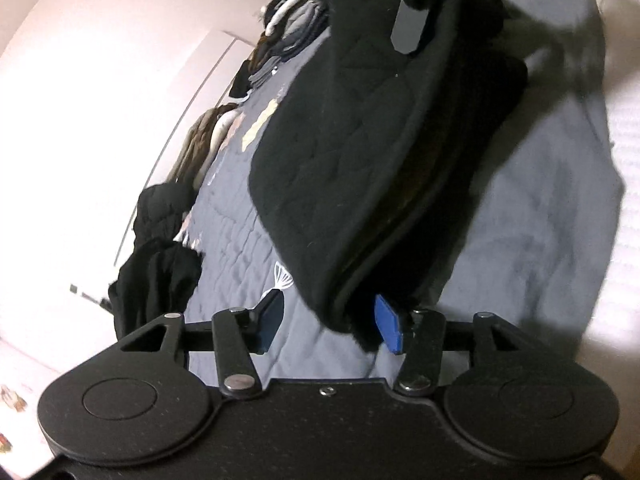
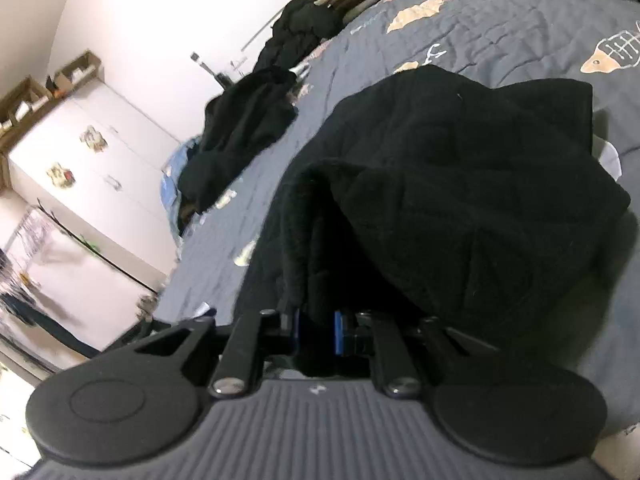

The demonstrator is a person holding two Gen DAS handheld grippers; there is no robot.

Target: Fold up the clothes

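The bed (image 1: 540,208), under its grey quilt, stretches away ahead of both sets of tongs and carries everything. On it lies the black garment (image 1: 340,152), a thick quilted piece doubled over on itself, running straight out from the left tongs (image 1: 330,326). Those tongs stand wide: the blue pad (image 1: 387,326) on the right side touches the garment's near corner, while the other pad sits apart over bare quilt, gripping nothing. At the far end of the garment this view alone shows the right tongs (image 1: 424,4) from outside, reaching down onto the cloth.

From the right wrist the same garment (image 2: 460,184) looms close, its edge drawn between the fingers of the right tongs (image 2: 316,330), which are narrowed and pinching the fabric. Only here does a white cabinet (image 2: 92,168) appear off to the left. A heap of dark clothes (image 2: 244,128) lies ahead-left, at the bed's edge.
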